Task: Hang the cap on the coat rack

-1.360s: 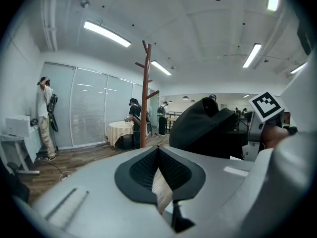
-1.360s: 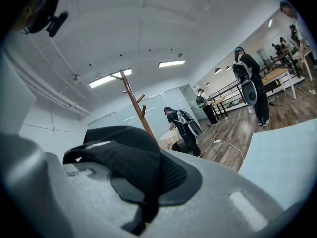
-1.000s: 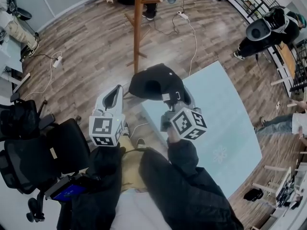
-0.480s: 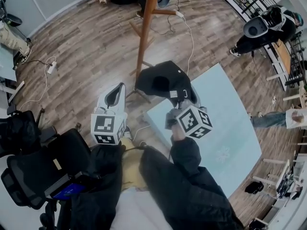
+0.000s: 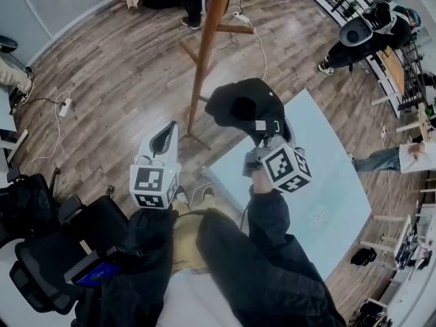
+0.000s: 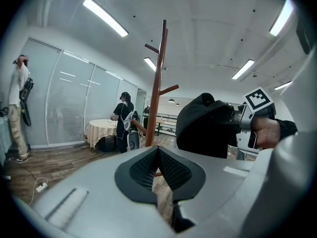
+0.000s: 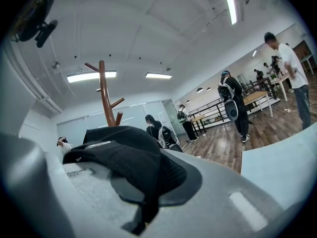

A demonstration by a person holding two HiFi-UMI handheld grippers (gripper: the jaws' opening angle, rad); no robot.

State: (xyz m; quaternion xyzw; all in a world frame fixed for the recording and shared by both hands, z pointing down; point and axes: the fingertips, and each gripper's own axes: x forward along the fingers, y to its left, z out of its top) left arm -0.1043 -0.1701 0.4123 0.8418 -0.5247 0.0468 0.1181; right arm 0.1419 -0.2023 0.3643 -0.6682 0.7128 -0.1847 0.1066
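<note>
Centrally: right gripper [image 5: 267, 136] clamped on black cap [image 5: 242, 104] near coat rack [image 5: 204, 53] pole; left gripper [image 5: 163, 138] jaws were together, empty.

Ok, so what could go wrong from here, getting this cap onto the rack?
The right gripper pinches only an edge of the cap, so it could slip free. The pegs on the coat rack look short and angled, so the dangling cap may miss one.
</note>
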